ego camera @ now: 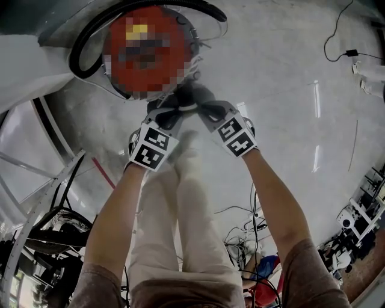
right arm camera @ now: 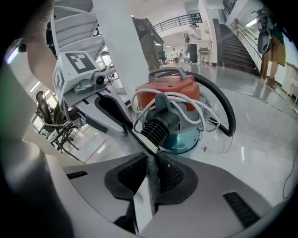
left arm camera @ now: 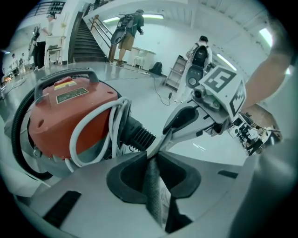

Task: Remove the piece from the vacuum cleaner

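Note:
The red vacuum cleaner [ego camera: 157,12] [left arm camera: 60,116] [right arm camera: 173,91] stands on the floor, with a white cord [left arm camera: 93,125] wound round it and a black hose [right arm camera: 226,109] looped beside it. A thin flat grey piece [left arm camera: 156,188] [right arm camera: 148,188] runs out from its black ribbed port [left arm camera: 138,133] [right arm camera: 157,126]. My left gripper [ego camera: 174,109] [left arm camera: 152,157] [right arm camera: 138,135] is shut on this piece. From the other side my right gripper [ego camera: 196,108] [right arm camera: 150,159] [left arm camera: 161,141] is shut on it too, tip to tip with the left, just in front of the port.
The person's legs [ego camera: 180,204] stand right below the grippers. Cables [ego camera: 240,240] and equipment lie on the floor at lower right, metal frames [ego camera: 36,204] at left. A staircase [left arm camera: 88,42] and people [left arm camera: 125,30] are far behind the vacuum.

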Action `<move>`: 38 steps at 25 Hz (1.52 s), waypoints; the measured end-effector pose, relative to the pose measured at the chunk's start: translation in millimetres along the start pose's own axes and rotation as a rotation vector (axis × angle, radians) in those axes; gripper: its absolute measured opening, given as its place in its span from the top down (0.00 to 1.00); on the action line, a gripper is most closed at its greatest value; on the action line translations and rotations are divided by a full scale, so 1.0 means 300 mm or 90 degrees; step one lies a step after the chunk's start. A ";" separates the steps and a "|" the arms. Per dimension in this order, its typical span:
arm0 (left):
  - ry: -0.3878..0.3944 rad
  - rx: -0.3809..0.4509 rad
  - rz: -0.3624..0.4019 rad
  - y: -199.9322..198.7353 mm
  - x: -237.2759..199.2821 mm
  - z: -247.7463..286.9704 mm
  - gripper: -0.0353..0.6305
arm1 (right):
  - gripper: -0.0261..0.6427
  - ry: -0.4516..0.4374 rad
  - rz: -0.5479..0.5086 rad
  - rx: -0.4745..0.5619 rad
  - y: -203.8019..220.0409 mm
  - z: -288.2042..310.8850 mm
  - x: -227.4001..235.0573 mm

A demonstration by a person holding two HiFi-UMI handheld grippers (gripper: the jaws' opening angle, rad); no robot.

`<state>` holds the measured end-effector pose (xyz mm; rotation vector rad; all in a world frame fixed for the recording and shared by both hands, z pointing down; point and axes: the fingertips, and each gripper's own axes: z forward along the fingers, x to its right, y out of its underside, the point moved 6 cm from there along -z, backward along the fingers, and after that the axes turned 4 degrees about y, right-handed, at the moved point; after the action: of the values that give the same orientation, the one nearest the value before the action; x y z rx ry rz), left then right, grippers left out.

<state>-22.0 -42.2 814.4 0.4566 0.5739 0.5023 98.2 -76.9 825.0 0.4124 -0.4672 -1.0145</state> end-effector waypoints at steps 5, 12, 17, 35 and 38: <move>0.003 -0.004 -0.013 0.012 0.012 -0.002 0.85 | 0.88 -0.006 0.015 -0.014 0.009 -0.006 -0.015; 0.024 -0.015 0.000 0.074 0.064 -0.001 0.85 | 0.89 -0.022 0.018 -0.030 0.075 -0.031 -0.087; 0.021 -0.017 0.022 0.034 0.080 -0.037 0.85 | 0.89 -0.004 0.046 -0.017 0.051 -0.080 -0.100; -0.002 0.073 0.074 -0.461 0.272 -0.704 0.85 | 0.89 0.062 0.100 0.123 -0.495 -0.728 -0.204; -0.004 0.094 0.077 -0.551 0.322 -0.839 0.85 | 0.89 0.074 0.099 0.150 -0.596 -0.862 -0.232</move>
<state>-52.7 -51.1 499.8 0.6361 0.5815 0.5751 83.1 -70.8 503.3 0.6329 -0.5082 -0.7829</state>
